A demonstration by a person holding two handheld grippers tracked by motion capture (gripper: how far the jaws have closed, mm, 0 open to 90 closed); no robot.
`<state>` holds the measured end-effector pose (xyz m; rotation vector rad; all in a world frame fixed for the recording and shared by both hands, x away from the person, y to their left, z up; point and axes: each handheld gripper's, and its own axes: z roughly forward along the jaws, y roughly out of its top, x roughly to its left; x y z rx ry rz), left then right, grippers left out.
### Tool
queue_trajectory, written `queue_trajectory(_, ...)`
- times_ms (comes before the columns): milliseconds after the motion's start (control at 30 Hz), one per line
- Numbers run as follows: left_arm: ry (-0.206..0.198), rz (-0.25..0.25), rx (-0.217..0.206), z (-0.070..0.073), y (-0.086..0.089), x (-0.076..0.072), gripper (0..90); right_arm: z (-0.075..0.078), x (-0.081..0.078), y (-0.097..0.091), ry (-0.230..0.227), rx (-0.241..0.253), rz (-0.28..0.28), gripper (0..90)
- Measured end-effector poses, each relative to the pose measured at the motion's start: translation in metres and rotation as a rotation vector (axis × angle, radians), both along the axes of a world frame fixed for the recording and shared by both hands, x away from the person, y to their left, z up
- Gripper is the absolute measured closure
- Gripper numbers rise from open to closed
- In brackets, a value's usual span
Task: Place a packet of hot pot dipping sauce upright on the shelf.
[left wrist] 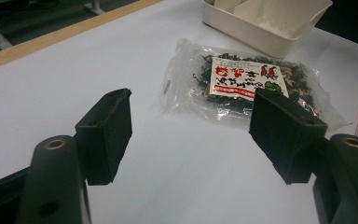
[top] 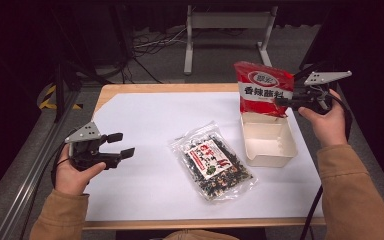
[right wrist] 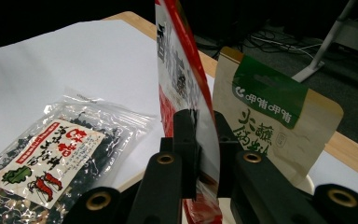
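Right gripper (right wrist: 204, 140): clamped on the red pouch (top: 263, 87), held upright over the far end of the white bin (top: 269, 145).
Left gripper (left wrist: 191, 133): jaws wide apart, nothing between, hovering over the white sheet (top: 145, 130).
Slip risk: thin edge grip; could slide or twist free on lowering.
Jam risk: may catch on the kraft pouch (right wrist: 275, 116) already standing behind.
Seaweed bag (top: 212, 161): flat beside bin, glossy, hard to pinch.
Count: pouches two, seaweed bag one, bin one.
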<state>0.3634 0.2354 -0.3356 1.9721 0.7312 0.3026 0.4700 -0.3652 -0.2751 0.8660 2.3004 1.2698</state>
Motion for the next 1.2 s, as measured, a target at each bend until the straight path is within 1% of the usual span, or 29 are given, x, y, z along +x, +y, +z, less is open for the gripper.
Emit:
queue_trajectory(67,-0.001,0.0,0.001,0.0,0.0,0.0,30.2,-0.003,0.004,-0.002,0.017,-0.001,-0.002,84.2)
queue_trajectory(200,0.0,-0.002,0.002,0.0,0.001,0.001,30.3,-0.008,0.009,-0.004,0.037,0.001,-0.009,84.2)
queue_trajectory(233,0.009,0.001,-0.004,-0.001,0.0,0.0,30.2,-0.01,0.011,-0.005,0.042,0.001,-0.01,84.2)
queue_trajectory(267,0.009,0.001,-0.004,-0.001,0.0,0.0,30.2,-0.013,0.013,-0.005,0.054,0.001,-0.013,84.2)
queue_trajectory(333,0.008,0.002,-0.002,-0.001,0.0,0.0,30.2,-0.014,0.014,-0.006,0.055,-0.001,-0.012,84.2)
queue_trajectory(400,0.016,0.002,-0.003,-0.001,0.0,0.0,30.2,-0.018,0.017,-0.006,0.064,-0.007,-0.009,84.2)
queue_trajectory(600,0.018,0.003,-0.002,-0.001,0.0,0.0,30.2,-0.028,0.024,-0.007,0.085,-0.024,-0.007,84.2)
queue_trajectory(667,0.019,0.003,-0.002,-0.002,0.0,0.0,30.2,-0.032,0.027,-0.007,0.087,-0.029,-0.008,84.2)
queue_trajectory(733,0.012,-0.002,0.003,-0.002,0.0,0.001,30.1,-0.035,0.029,-0.006,0.091,-0.025,-0.008,84.2)
queue_trajectory(800,0.016,0.0,0.001,-0.002,0.0,0.001,30.1,-0.038,0.031,-0.007,0.085,-0.018,-0.012,84.2)
queue_trajectory(900,0.016,0.003,-0.002,-0.002,0.0,0.001,30.1,-0.041,0.033,-0.011,0.088,-0.013,-0.024,84.2)
queue_trajectory(967,0.015,0.001,0.0,-0.003,0.0,0.001,30.0,-0.042,0.034,-0.013,0.092,-0.023,-0.029,84.2)
queue_trajectory(1000,0.005,0.0,0.01,-0.002,0.001,0.002,30.0,-0.044,0.035,-0.014,0.097,-0.027,-0.027,84.2)
queue_trajectory(1167,0.004,0.001,0.01,-0.003,0.0,0.002,30.0,-0.05,0.037,-0.013,0.098,-0.033,-0.015,84.2)
queue_trajectory(1200,0.013,0.001,0.002,-0.003,-0.001,0.002,30.0,-0.052,0.038,-0.012,0.096,-0.035,-0.015,84.2)
